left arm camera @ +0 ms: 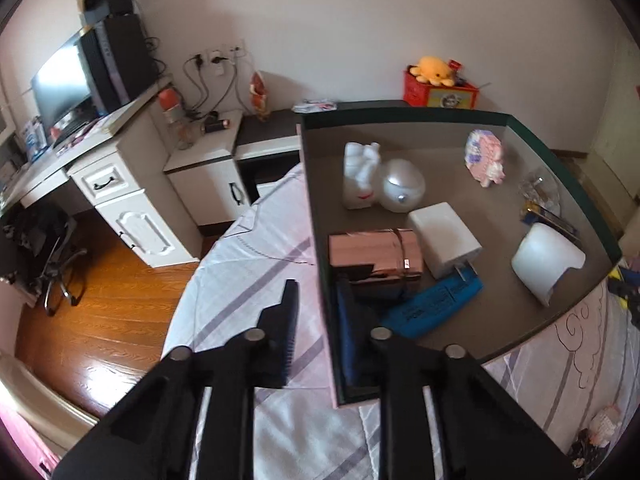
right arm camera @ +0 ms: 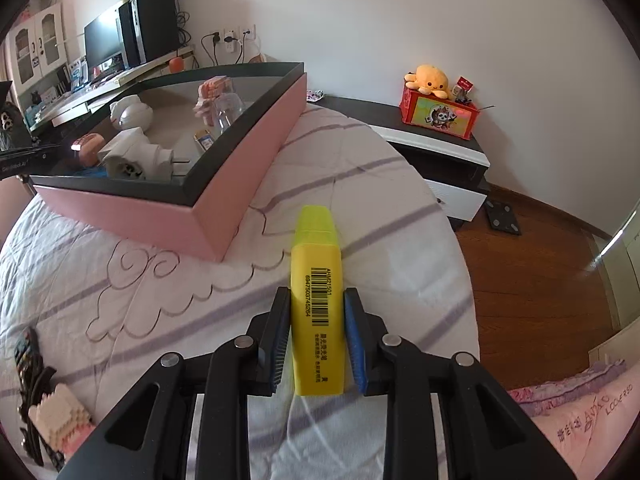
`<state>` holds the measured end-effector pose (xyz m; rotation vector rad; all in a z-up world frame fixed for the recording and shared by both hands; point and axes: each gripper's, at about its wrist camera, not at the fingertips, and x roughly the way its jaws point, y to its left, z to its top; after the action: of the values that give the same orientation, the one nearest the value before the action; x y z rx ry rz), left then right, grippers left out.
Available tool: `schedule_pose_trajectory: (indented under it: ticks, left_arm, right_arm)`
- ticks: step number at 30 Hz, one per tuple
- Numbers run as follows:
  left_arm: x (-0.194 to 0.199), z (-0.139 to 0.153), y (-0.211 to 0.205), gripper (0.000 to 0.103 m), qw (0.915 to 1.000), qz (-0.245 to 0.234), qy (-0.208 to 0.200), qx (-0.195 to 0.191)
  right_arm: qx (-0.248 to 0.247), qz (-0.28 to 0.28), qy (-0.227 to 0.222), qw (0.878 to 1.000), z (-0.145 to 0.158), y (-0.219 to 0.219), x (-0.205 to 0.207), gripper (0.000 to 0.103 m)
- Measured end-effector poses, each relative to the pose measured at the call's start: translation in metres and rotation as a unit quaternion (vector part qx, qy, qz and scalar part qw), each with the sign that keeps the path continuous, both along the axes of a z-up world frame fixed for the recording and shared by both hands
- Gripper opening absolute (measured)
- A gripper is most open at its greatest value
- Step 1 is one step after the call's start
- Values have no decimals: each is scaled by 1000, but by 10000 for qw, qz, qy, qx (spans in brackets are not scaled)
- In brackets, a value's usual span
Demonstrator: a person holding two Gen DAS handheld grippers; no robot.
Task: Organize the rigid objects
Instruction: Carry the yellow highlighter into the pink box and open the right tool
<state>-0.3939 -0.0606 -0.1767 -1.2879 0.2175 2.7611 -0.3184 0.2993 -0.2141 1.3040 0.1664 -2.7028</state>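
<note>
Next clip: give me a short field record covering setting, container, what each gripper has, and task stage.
setting: bed with striped quilt, in a bedroom
container: pink box, dark inside, open top, lying on the bed
box contents: white figurine, white round object, white plug adapter, rose-gold case, blue object, among others
left gripper: fingers straddle the near box wall, one outside, one inside; looks closed on it
right gripper: shut on yellow highlighter, held above the quilt
stage: highlighter not yet in the box
</note>
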Motion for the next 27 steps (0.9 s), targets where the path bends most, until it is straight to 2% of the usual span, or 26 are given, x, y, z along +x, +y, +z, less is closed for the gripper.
schedule_pose_trajectory:
  ticks: [2,3,12,17,22,27]
  left_arm:
    - [-3,-5,4,12,9999,-32,-51,-153]
    - [-4,-6,3,9,9999,-60,-80,-50]
    - [-3,-7,1,9,10000,-48,-71,41]
    - [-2,-7,2,9,10000,-50,-65,29]
    - [-4,-7,-1,9,9999,-52,-73,50]
    - [-5,-7,-1,9,9999,-79,-95,49]
  right_arm:
    - [-39,18,-10,10000,0,-1,-5,27]
    - [-58,25,-15,10000,0,-1,-7,26]
    - [-56,72,95,9999,16,-8,-14,26]
    - [-63,33,415,9991,45,-14,-18,26]
    - [-68,336,713,9969,79,-45,-32,26]
    - [20,730,583,9956,80,-86,-54,27]
